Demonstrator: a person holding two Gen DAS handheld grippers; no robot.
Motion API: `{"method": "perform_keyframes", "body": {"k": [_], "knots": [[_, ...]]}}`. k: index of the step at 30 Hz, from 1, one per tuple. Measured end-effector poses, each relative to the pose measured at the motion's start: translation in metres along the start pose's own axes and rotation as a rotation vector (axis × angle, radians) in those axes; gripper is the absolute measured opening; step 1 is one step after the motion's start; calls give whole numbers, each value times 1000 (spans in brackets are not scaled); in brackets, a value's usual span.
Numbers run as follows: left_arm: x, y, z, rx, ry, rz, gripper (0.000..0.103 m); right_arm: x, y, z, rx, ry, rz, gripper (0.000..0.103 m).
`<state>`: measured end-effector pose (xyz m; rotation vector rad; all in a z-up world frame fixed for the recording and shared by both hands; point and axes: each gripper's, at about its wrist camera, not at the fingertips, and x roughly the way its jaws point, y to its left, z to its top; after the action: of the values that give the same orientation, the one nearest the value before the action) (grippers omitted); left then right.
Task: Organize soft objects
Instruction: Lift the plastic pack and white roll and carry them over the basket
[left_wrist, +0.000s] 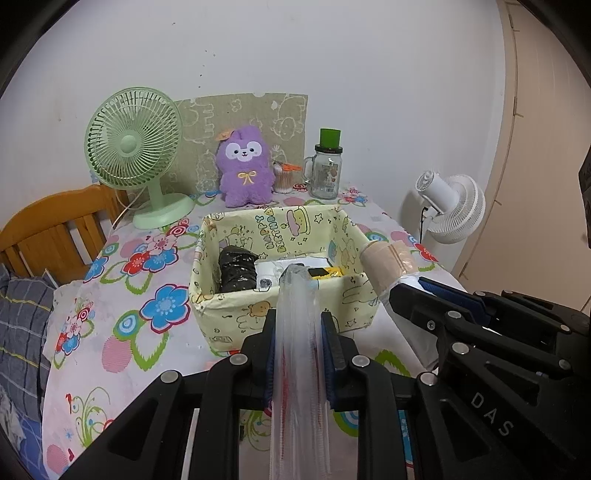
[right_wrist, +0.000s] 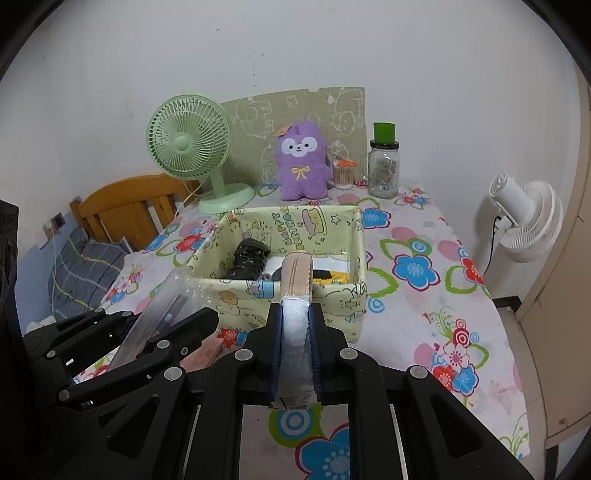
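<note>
Plastic bag (left_wrist: 299, 350), clear and long, is pinched in the left gripper (left_wrist: 298, 325), and it points straight ahead at the yellow fabric box (left_wrist: 273, 306) just past the fingers. From the right wrist, the right gripper (right_wrist: 295, 325) squeezes a wrapped tan roll (right_wrist: 296, 277), which also points at the box, tip over its near wall.

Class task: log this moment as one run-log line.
left gripper: shut on clear bag | right gripper: shut on wrapped packet | both before box
</note>
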<state>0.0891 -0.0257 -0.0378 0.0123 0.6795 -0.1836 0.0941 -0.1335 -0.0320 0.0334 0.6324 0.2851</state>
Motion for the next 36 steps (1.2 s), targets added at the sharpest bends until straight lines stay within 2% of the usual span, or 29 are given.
{"method": "perform_keyframes", "body": {"k": [36], "knots": [[30, 18, 34, 8, -8, -14, 17, 40, 1, 36, -6, 9, -6, 17]]}}
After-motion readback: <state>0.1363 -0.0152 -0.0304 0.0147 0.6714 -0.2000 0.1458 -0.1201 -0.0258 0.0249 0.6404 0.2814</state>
